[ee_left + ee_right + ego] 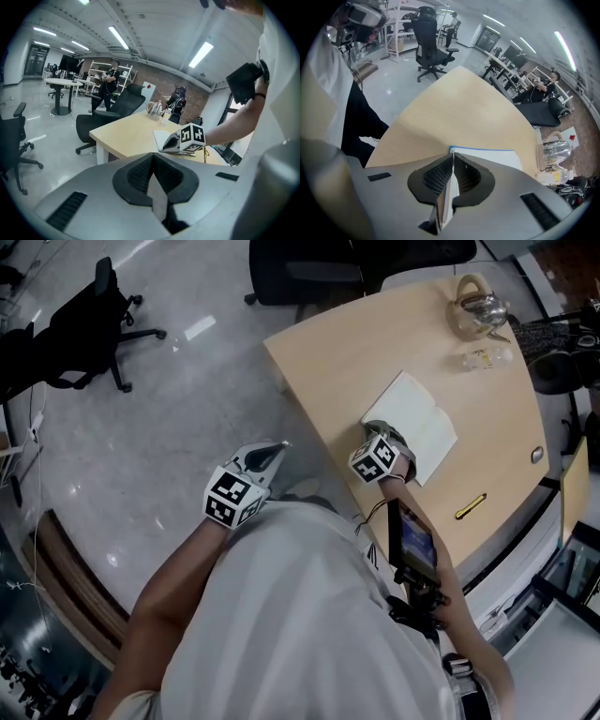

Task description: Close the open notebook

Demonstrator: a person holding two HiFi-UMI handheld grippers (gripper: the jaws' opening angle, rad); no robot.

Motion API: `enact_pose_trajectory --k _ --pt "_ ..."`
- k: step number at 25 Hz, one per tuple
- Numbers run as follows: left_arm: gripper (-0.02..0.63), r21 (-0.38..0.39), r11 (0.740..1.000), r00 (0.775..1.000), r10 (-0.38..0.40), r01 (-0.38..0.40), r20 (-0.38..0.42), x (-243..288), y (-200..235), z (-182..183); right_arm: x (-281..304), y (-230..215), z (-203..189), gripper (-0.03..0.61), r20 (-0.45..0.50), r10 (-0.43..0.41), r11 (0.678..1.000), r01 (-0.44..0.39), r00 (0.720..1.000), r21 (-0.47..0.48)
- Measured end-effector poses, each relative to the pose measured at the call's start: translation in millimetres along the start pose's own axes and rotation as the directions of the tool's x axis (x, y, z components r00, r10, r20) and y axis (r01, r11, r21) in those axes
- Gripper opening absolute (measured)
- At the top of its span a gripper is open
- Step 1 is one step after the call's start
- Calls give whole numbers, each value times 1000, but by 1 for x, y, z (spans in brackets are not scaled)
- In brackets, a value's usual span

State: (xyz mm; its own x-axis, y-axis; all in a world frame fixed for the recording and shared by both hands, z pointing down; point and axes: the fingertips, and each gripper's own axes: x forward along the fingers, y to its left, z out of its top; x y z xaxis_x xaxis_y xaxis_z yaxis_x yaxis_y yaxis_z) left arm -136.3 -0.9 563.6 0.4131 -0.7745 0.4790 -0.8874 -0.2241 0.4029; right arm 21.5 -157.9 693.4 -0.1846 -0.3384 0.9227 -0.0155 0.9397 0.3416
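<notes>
The open notebook (pixel 414 421) lies with white pages up on the light wood table (pixel 337 362). My right gripper (pixel 377 431) is at the notebook's near left corner. In the right gripper view its jaws are shut on a thin edge of the notebook (pixel 487 153), whose blue-rimmed leaf runs in between them at the right gripper (pixel 452 158). My left gripper (pixel 274 450) hangs off the table over the floor, left of the table's corner. In the left gripper view the left gripper (pixel 153 155) is shut with nothing in it, and it looks towards the notebook (pixel 162 138) and the right gripper (pixel 174 142).
At the table's far end stand a glass teapot (pixel 478 307) and a small clear glass (pixel 484 357). A yellow pen (pixel 471 506) lies near the right edge. A black office chair (pixel 103 324) stands on the floor at left; another chair (pixel 123 107) stands behind the table.
</notes>
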Motion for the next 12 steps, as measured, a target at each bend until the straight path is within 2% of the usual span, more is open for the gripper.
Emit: enact_pose_trajectory --k 4,7,12 --pt "5 22 999 999 -33 33 -3 7 -3 7 -15 -5 4 17 45 -22 998 19 999 65" --pt "5 48 996 998 -69 69 -9 16 -9 12 -29 -10 5 17 81 -72 993 64 994 101" --pt "5 88 987 991 -132 135 -36 30 -27 16 -65 -21 1 15 174 -165 967 124 971 222"
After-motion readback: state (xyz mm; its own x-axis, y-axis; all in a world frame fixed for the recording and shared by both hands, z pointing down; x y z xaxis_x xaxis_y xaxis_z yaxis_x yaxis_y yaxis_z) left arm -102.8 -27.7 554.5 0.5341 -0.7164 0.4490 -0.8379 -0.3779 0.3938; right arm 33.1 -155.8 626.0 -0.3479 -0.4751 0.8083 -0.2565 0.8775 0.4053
